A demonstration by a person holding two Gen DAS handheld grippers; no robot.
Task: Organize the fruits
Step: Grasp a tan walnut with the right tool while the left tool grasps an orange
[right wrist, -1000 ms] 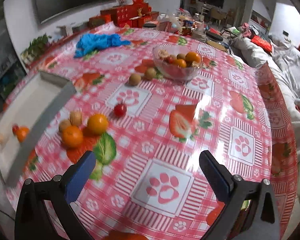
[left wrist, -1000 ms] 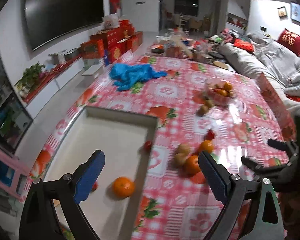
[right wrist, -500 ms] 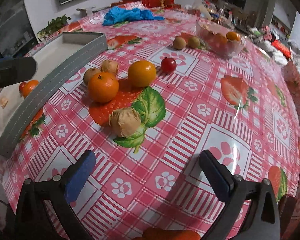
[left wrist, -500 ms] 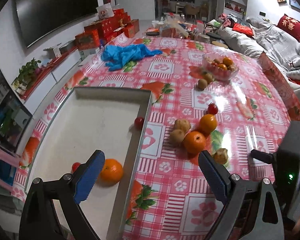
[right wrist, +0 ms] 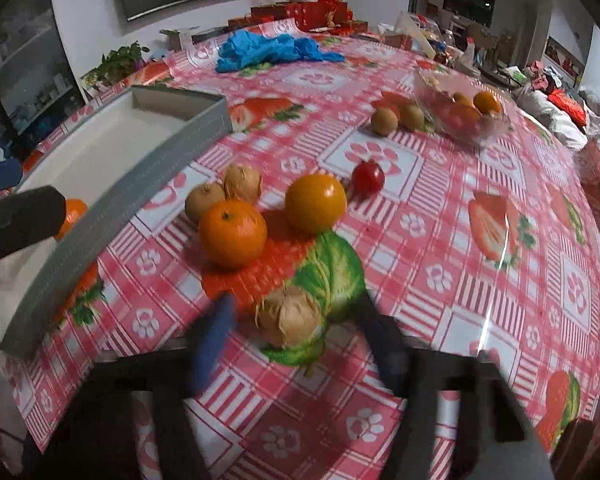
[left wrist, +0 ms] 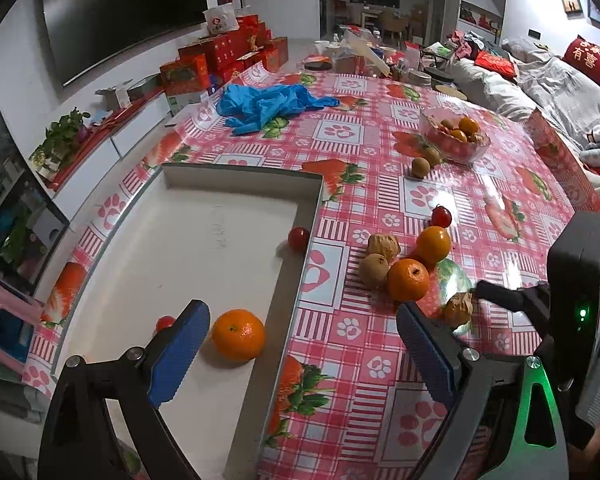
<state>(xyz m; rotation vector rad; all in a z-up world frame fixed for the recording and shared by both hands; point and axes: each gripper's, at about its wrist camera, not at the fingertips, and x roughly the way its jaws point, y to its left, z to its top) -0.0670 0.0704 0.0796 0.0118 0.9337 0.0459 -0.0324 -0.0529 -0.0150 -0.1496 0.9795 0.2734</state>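
Note:
A grey tray (left wrist: 260, 368) lies on the table's left side and holds an orange (left wrist: 238, 334) and two small red tomatoes (left wrist: 299, 237). My left gripper (left wrist: 300, 356) is open and empty over the tray's near right edge. On the cloth beside the tray lie two oranges (right wrist: 233, 233), two brown fruits (right wrist: 243, 183), a tomato (right wrist: 367, 176) and a papery husked fruit (right wrist: 290, 316). My right gripper (right wrist: 296, 332) is low on the table, its blurred jaws on either side of the husked fruit, apart from it. It also shows in the left wrist view (left wrist: 496, 294).
A glass bowl (right wrist: 462, 114) of fruit stands at the far right with two kiwis (right wrist: 384, 121) beside it. A blue plastic bundle (left wrist: 268, 106) lies at the far left. Jars and boxes crowd the far table edge. A sofa runs along the right.
My right gripper has moved forward and down to the husked fruit, and its jaws have narrowed around it. My left gripper has shifted slightly; the fruits have not moved.

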